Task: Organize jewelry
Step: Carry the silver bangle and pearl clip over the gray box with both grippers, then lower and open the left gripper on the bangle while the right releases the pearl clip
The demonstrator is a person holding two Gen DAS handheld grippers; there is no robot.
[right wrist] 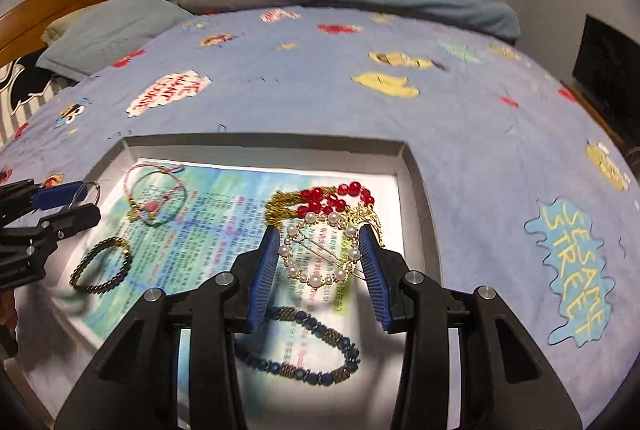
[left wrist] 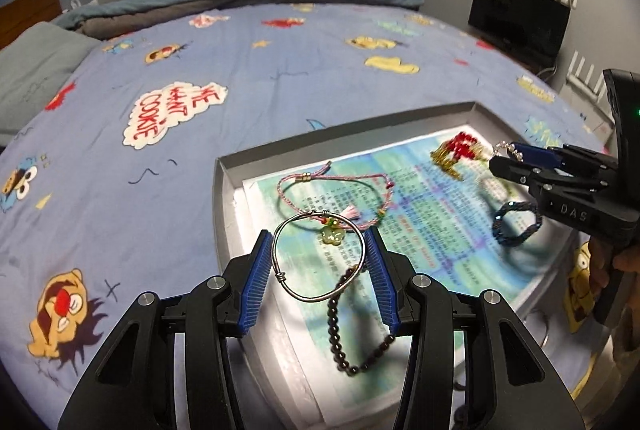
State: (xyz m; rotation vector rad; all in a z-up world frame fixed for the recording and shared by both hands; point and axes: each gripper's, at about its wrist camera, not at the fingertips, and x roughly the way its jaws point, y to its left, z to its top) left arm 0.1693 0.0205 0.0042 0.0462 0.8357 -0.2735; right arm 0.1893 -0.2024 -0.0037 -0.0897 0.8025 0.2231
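Two grippers are in your hands above the grey tray (left wrist: pixel 224 198) that sits on the blue cartoon-print bedspread (left wrist: pixel 120 158). Your left gripper (left wrist: pixel 319 262) pinches a silver wire bangle (left wrist: pixel 318 258) with a small green flower charm, its blue pads pressed on the ring's two sides, holding it over the tray's near left part. Your right gripper (right wrist: pixel 320 262) pinches a heart-shaped pearl clip (right wrist: pixel 320 250) the same way, over the tray's right half.

Lying on the printed paper sheet (right wrist: pixel 224 214) that lines the tray: a pink cord bracelet (left wrist: pixel 332 190) toward the far left, a dark bead bracelet (left wrist: pixel 352 326) near your left gripper, a red bead and gold piece (right wrist: pixel 328 202) at the far right, and a blue bead bracelet (right wrist: pixel 304 350) at the near right, below your right gripper. In the left view your right gripper shows at the right edge, with the pearls showing at its tip.
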